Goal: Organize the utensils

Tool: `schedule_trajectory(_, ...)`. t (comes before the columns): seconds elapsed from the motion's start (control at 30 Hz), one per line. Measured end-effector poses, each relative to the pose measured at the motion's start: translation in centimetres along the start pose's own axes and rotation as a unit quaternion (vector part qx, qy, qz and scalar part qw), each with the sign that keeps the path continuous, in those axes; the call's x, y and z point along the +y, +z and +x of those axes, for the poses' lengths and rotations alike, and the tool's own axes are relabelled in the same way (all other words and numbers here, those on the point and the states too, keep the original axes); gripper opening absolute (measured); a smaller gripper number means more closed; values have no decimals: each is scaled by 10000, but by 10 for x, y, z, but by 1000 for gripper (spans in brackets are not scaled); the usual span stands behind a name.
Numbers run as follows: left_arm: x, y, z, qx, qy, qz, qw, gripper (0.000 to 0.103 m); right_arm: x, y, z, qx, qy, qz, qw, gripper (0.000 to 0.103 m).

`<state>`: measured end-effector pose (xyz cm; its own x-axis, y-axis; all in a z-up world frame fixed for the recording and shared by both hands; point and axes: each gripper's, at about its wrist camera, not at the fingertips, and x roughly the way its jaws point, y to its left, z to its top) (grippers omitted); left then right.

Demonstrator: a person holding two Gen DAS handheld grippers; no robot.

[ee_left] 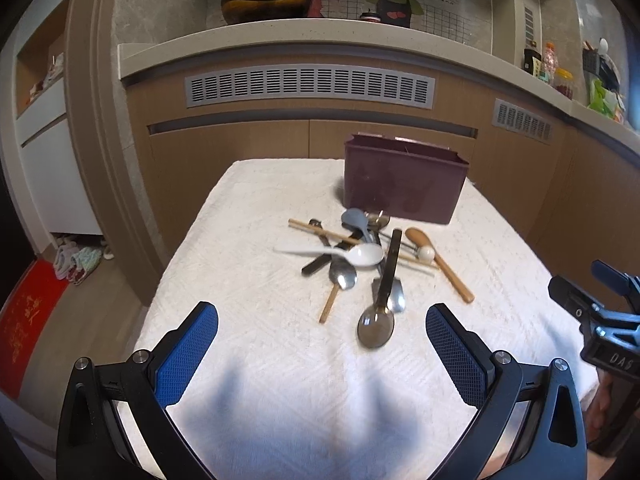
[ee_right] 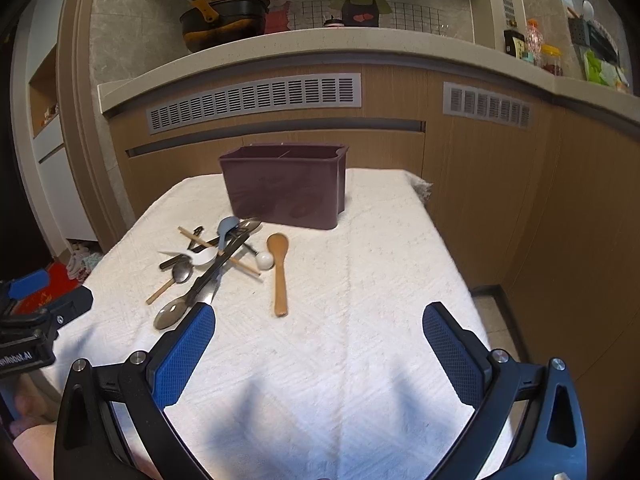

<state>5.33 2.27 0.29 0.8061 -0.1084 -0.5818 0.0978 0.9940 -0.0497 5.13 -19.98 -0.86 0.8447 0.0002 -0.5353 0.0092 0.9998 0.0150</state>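
Utensils (ee_left: 360, 256) lie in a mixed pile on the white textured cloth (ee_left: 256, 280), just in front of the dark purple rectangular plastic box (ee_left: 404, 184). A long wooden spoon (ee_right: 279, 272) rests at the pile's right edge, and a white plastic spoon (ee_left: 360, 255) lies across the middle. My left gripper (ee_left: 322, 344) and my right gripper (ee_right: 319, 344) both hang wide open above the cloth, holding nothing.

white spoon (ee_left: 362, 255) handle blurred, bin (ee_right: 286, 184) interior hidden
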Motion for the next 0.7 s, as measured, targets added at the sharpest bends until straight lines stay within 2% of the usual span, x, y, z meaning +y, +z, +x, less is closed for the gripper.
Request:
schedule_trajectory(0.1, 1, 20, 15, 9, -152, 9, 9999, 103, 5, 13, 8, -180, -187, -285, 9993, 103)
schedule_trajectory(0.3, 4, 58, 57, 73, -274, 188, 9994, 103, 9, 40, 45, -169, -283, -646, 9974, 103)
schedule_trajectory(0.4, 11, 68, 79, 44, -270, 290, 9992, 102, 8, 48, 70, -61, -344, -843, 9958, 103)
schedule_trajectory(0.5, 18, 72, 106, 229, -306, 409, 9984, 101, 10, 52, 98, 182, -293, -1000, 9944, 103)
schedule_trajectory(0.57, 24, 72, 121, 378, -302, 431, 9979, 95, 12, 54, 115, 361, -219, -1048, 9936, 103)
schedule_trajectory(0.7, 39, 74, 150, 810, -470, 135, 9955, 72, 21, 62, 146, 663, -62, -1091, 9918, 103)
